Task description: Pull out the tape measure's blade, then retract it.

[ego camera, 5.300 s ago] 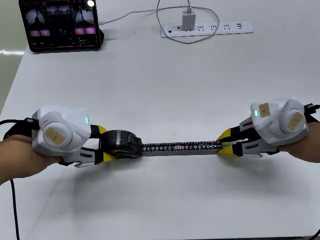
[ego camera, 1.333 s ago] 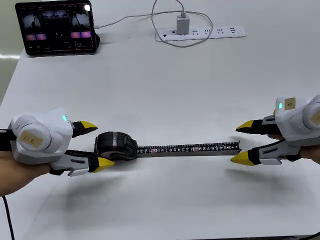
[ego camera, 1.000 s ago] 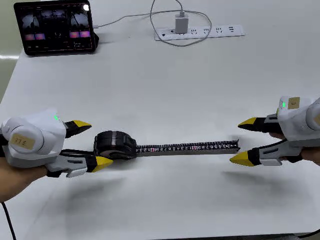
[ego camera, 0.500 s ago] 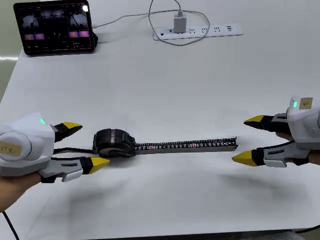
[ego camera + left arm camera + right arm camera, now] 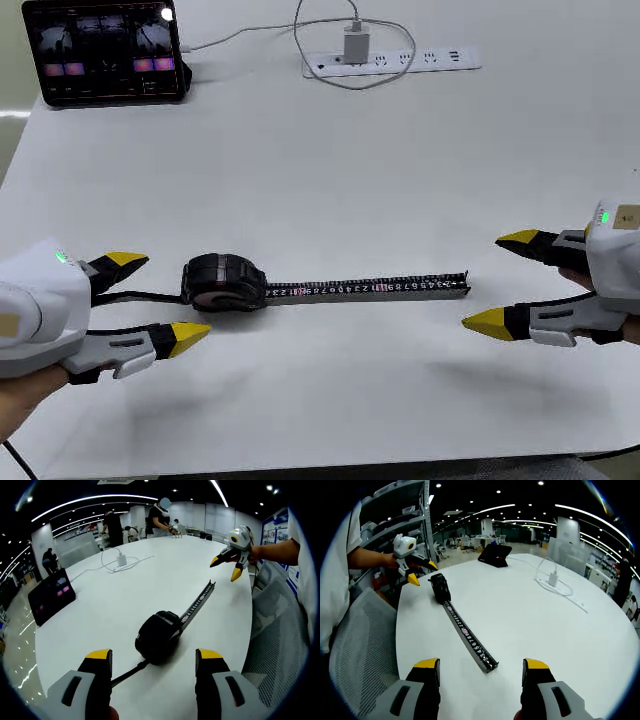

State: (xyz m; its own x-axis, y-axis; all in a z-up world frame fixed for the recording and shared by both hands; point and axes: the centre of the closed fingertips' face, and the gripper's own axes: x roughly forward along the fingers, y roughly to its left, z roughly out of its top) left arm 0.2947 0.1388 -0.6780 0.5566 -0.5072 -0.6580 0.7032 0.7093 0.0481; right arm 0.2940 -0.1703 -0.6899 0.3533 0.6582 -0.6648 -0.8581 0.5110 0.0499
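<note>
My left claw point(image 5: 162, 294) hangs released, its yellow-tipped jaws spread wide and gripping nothing. Its tips are just short of the tape measure point(image 5: 222, 282), not touching it. A thin black strap point(image 5: 140, 295) trails from the case back between my jaws. My right claw point(image 5: 498, 280) is likewise spread and holds nothing; bare table point(image 5: 330, 170) separates it from the blade's end hook point(image 5: 465, 282).

The black case lies on its side on the white table, and the blade point(image 5: 370, 288) runs out flat from it toward my right claw. White numerals run along the dark blade, with a reddish mark near the case. In the right gripper view I can pick out digits such as 4, 5, 6 and 7, though not surely. A tan sticker point(image 5: 628, 215) on my right claw carries writing too small to read.

At the far edge stand a tablet point(image 5: 105, 50) with a lit screen and a white power strip point(image 5: 400, 60) with a charger point(image 5: 357, 45) plugged in, its cable point(image 5: 300, 25) looping.
</note>
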